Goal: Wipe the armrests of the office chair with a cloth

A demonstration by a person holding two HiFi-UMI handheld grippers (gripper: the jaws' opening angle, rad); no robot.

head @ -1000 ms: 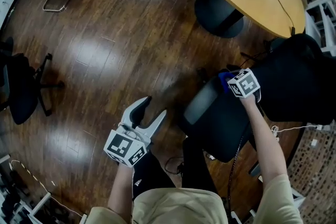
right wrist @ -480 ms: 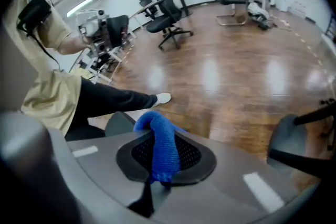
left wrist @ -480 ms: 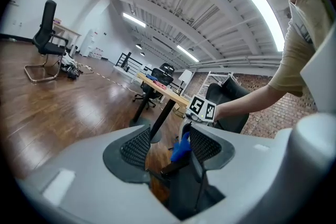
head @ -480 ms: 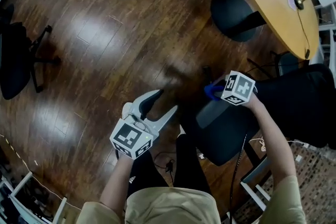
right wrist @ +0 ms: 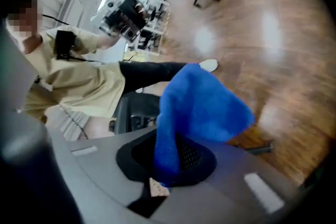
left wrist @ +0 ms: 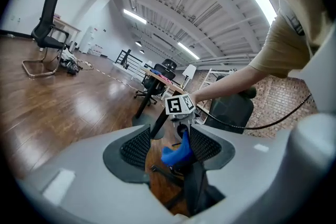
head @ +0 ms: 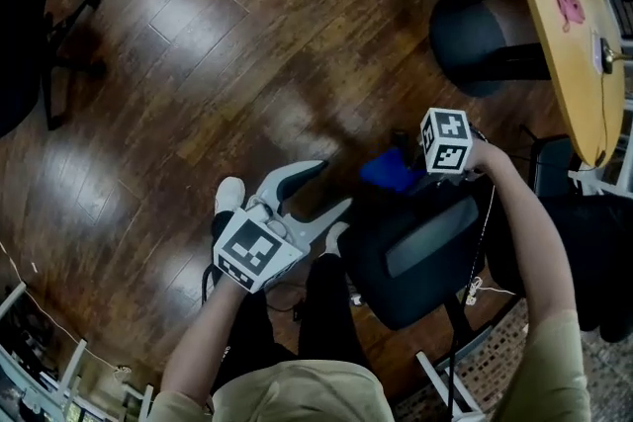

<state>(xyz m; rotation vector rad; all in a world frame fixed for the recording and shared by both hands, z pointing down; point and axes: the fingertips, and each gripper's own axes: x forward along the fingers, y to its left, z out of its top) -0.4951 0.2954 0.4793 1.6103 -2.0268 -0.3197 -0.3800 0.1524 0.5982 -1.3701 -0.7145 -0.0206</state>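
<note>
Now at the 11 o'clock corner of the black office chair (head: 415, 252), your right gripper (head: 413, 161) keeps its jaws clenched on the blue cloth (head: 389, 171). The cloth's free end hangs loose, and the right gripper view shows it mostly against the wood floor (head: 198, 64) rather than against the chair. Over the past second you have drawn the cloth leftward along the chair's upper edge, from nearer 12 o'clock to this corner. Your head has turned as well, so the yellow round table (head: 569, 54) has slid out to 2 o'clock at the frame's edge. Your left gripper (head: 326, 187) has stayed at the chair's 9 o'clock, above your legs and near a white shoe (head: 229, 196). Its jaws are spread wide and grip nothing; in its own view the cloth shows beyond them, not between them. The shift suggests that one wiping pass has run off the end of the surface and that the cloth is no longer pressed to the chair. Whether an armrest lies directly under the cloth cannot be told from these views. Another pass will likely mean bringing the cloth back down flat onto an armrest, since a dangling end cleans little.
</note>
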